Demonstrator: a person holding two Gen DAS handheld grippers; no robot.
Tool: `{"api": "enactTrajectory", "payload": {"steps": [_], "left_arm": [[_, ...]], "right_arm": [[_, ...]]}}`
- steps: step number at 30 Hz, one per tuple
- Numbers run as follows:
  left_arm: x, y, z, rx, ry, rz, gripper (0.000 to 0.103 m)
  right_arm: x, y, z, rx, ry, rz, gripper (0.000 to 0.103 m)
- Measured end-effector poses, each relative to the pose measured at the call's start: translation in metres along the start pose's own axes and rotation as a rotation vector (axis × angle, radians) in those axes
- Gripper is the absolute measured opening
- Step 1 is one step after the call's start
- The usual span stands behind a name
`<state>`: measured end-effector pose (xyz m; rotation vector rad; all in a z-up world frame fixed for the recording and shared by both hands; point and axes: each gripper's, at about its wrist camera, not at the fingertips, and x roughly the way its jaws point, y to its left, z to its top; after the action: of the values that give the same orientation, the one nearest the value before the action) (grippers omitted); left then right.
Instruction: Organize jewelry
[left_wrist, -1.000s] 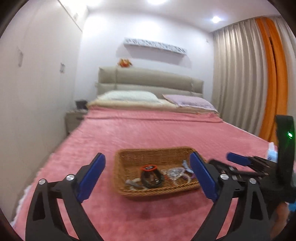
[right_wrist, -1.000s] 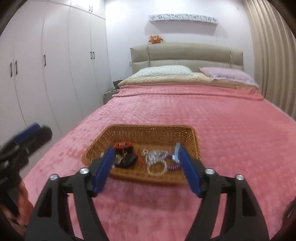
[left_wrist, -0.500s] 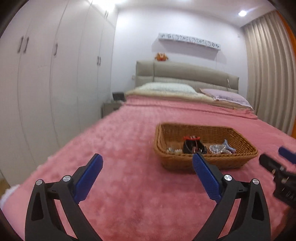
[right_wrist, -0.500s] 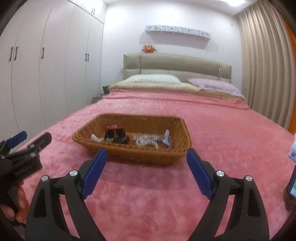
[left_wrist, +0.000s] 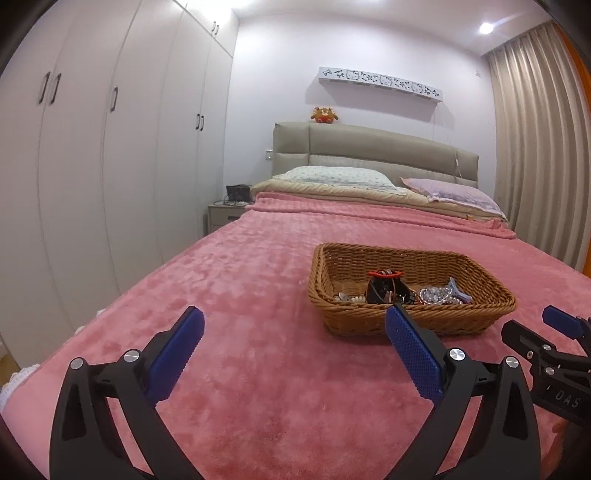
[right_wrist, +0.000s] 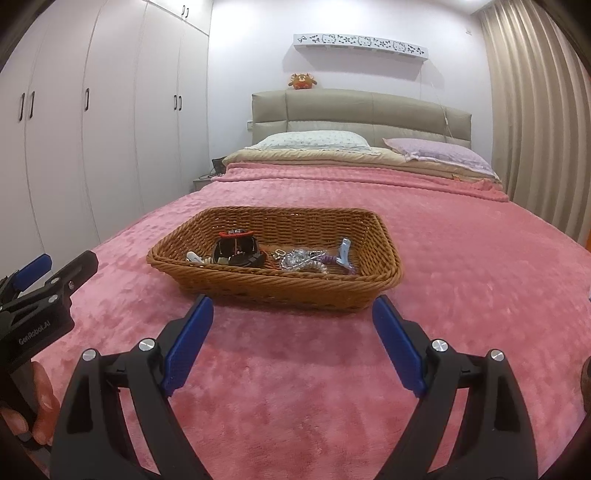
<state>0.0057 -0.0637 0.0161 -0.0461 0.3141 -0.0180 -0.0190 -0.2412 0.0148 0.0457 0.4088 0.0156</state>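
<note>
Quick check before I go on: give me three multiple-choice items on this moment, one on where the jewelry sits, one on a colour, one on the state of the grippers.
1. Where is the jewelry?
A. Loose on the blanket
B. In the wicker basket
C. On the pillow

2. What colour is the blanket under the basket?
A. Pink
B. Grey
C. Green

3. How do the two grippers stand?
A. Both shut on jewelry
B. One open, one shut
C. Both open, holding nothing

Answers:
1 B: the jewelry lies in a pile inside the wicker basket.
2 A: the blanket is pink all round the basket.
3 C: the left gripper and the right gripper each show a wide, unfilled gap between the blue pads.
</note>
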Motion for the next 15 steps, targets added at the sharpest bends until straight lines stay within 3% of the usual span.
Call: {"api": "enactTrajectory", "payload": {"steps": [4, 6, 15], "left_arm": [[-0.0033, -0.0037, -0.0017, 0.020, -0.012, 0.011, 0.095], [-0.0041, -0.0049, -0.0013, 0.025, -0.013, 0.011, 0.095], [-0.0046, -0.0072, -0.0005, 0.037, -0.004, -0.009, 0.095]], "right_arm": [[0.0006, -0.0019, -0.0003, 0.013, 0.006, 0.001, 0.085], [0.0009, -0.0028, 0.0003, 0.016, 0.008, -0.002, 0.091], [-0.0030, -0.0008, -0.0003, 0.013, -0.008, 0.000, 0.091]]}}
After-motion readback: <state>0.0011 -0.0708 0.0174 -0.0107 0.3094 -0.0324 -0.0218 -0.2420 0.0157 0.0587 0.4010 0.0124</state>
